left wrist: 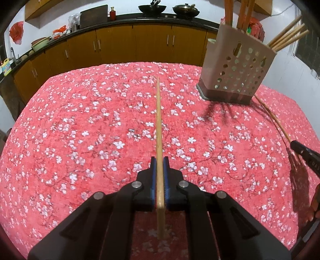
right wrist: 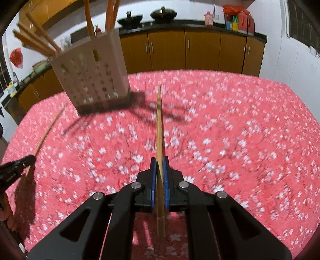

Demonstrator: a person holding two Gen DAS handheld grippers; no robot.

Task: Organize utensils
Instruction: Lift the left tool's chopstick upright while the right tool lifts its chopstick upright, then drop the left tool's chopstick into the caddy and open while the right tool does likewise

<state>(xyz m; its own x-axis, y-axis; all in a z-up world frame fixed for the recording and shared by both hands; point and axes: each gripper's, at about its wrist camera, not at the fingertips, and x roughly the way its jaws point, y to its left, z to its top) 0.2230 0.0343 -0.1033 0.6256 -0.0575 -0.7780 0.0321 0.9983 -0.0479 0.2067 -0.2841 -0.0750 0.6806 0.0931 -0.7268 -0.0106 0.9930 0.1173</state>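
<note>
The left tool (left wrist: 159, 160) is clenched on a wooden chopstick (left wrist: 158, 124), its blue pads (left wrist: 153, 176) pressing the stick from both sides. The stick runs straight ahead from the pads, above the worktop (left wrist: 80, 130), which is covered with a red cloth printed with white blossoms. Its thicker end pokes out behind the pads toward the camera, and its thin tip points at the far edge of the worktop.

The right tool (right wrist: 159, 160) is likewise clenched on a second chopstick (right wrist: 159, 128), gripped the same way between blue pads (right wrist: 165, 176), tip forward and raised over the cloth. The right wrist view is blurred, so fine detail on the cloth is lost.

A pale perforated utensil holder (left wrist: 238, 68) stands on a dark base near the far right corner of the worktop in the left wrist view; in the right wrist view the same holder (right wrist: 90, 78) appears at the far left. It already contains several wooden chopsticks (left wrist: 288, 38), which lean out of its top toward one side, and a few orange handles (left wrist: 242, 14) standing more upright.

Each view catches the other tool at its edge, with its chopstick reaching forward in the holder's direction.

Beyond the worktop runs a kitchen counter with yellow-brown cabinet doors (left wrist: 152, 44), and two dark woks (left wrist: 152, 9) sit on top of it.
</note>
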